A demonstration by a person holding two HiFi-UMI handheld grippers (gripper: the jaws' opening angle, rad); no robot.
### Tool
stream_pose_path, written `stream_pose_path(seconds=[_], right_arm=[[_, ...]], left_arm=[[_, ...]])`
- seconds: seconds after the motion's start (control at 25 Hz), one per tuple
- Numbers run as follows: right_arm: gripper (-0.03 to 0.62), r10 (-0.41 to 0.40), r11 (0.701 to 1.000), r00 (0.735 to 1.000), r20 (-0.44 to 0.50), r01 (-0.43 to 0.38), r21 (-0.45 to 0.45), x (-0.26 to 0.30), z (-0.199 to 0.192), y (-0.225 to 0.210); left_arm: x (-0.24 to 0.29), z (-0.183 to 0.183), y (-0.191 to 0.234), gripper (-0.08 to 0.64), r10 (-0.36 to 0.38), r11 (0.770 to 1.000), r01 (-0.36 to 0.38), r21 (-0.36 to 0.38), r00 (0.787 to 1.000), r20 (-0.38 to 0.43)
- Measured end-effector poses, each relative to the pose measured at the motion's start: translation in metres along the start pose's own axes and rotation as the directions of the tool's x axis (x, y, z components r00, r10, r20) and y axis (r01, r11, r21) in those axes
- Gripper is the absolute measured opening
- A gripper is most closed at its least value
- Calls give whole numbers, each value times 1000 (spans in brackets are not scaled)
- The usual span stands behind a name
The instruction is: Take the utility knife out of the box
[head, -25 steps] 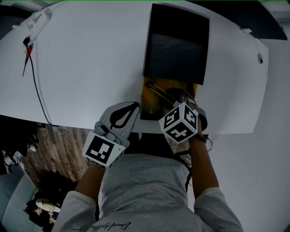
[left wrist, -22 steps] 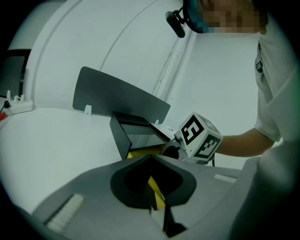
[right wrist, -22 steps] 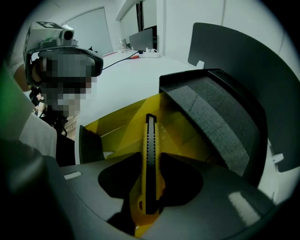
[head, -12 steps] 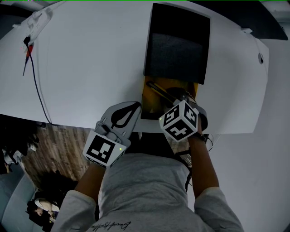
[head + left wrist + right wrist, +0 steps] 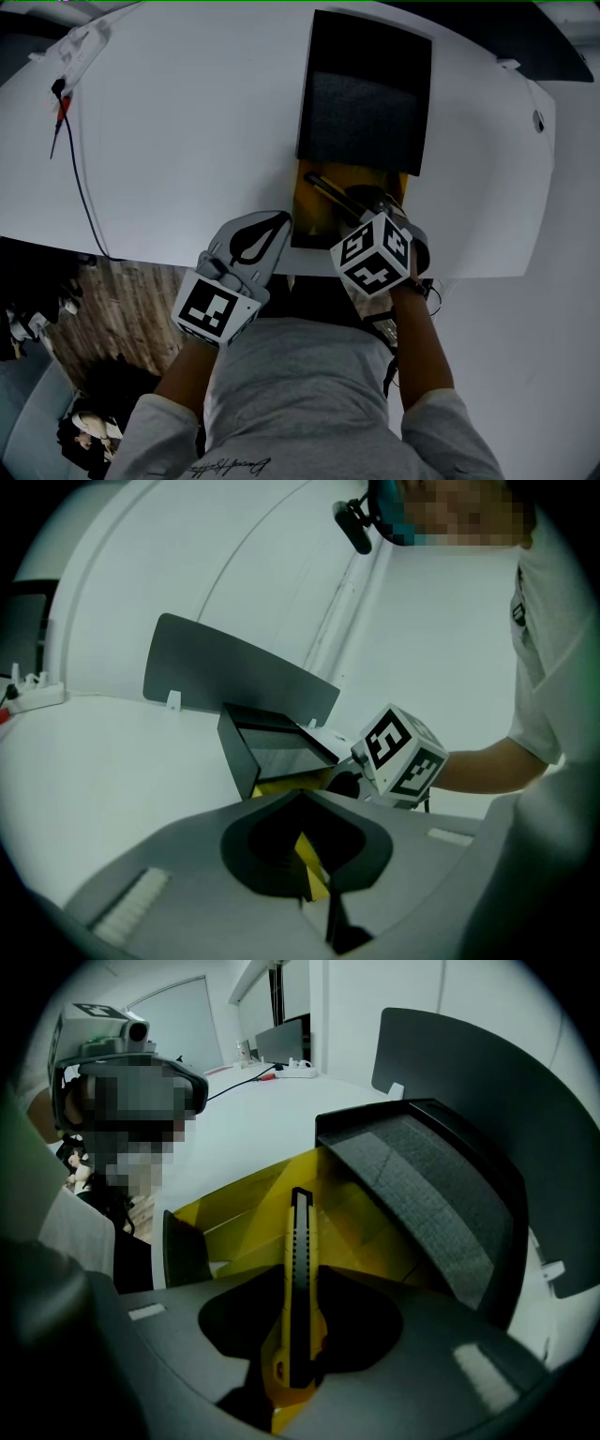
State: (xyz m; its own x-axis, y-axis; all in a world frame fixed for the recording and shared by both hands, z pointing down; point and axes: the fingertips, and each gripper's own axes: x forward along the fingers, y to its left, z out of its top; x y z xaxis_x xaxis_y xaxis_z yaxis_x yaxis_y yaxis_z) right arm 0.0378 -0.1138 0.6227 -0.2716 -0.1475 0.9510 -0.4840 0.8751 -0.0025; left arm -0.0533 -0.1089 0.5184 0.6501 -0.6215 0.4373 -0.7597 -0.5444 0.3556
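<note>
**Gripping the knife, box not yet cleared**

Looking along my right gripper (image 5: 298, 1365), I find its jaws closed on the handle end of the yellow-and-black snap-blade utility knife (image 5: 300, 1269). The knife runs straight up the gap between them, blade end away from the camera. The gripper points steeply down into the box.

The knife is inside the open yellow cardboard box (image 5: 309, 202), which sits at the near edge of the round white table (image 5: 187, 141). In the head view the knife shows as a dark bar slanting across the yellow interior, partly hidden under the right gripper's marker cube (image 5: 373, 253). The box's black hinged lid (image 5: 367, 47) stands open on the far side, and its grey foam lining (image 5: 366, 117) faces the box.

My left gripper (image 5: 314, 892) lies low at the box's near left corner. Its jaws are drawn narrow, with a yellow edge of the box between them. I read that as a hold on the box wall.

A white power strip (image 5: 80, 42) and a thin black cable (image 5: 80, 187) lie at the table's far left, well apart from the box.
</note>
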Motion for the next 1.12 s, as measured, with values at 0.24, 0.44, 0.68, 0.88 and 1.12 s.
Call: stream_pose_path(seconds=[0.24,0.44,0.68,0.88,1.12], right_arm=[[131,-6,1000,999,36,5,15,-13,4,1],[131,-8,999,997,73,6,35,-26,10,2],[131,-24,999,991,130,19,41,-54,21,3],[132,-39,998,984,173,29,61,-73,24,1],[132,-48,994,972,229,25,103,-98,22,3]], left_arm=[[0,3,-2,2,-3,1000,3,7,1000,-5],[-3,10,-6,2,-4,1000,5,28,1000,-4],[-8,21,-15,2,-10,999,10,53,1000,13],[-12,32,-23,2,-9,996,7,83,1000,22],[-12,50,-41,2,-34,993,27,116,998,61]])
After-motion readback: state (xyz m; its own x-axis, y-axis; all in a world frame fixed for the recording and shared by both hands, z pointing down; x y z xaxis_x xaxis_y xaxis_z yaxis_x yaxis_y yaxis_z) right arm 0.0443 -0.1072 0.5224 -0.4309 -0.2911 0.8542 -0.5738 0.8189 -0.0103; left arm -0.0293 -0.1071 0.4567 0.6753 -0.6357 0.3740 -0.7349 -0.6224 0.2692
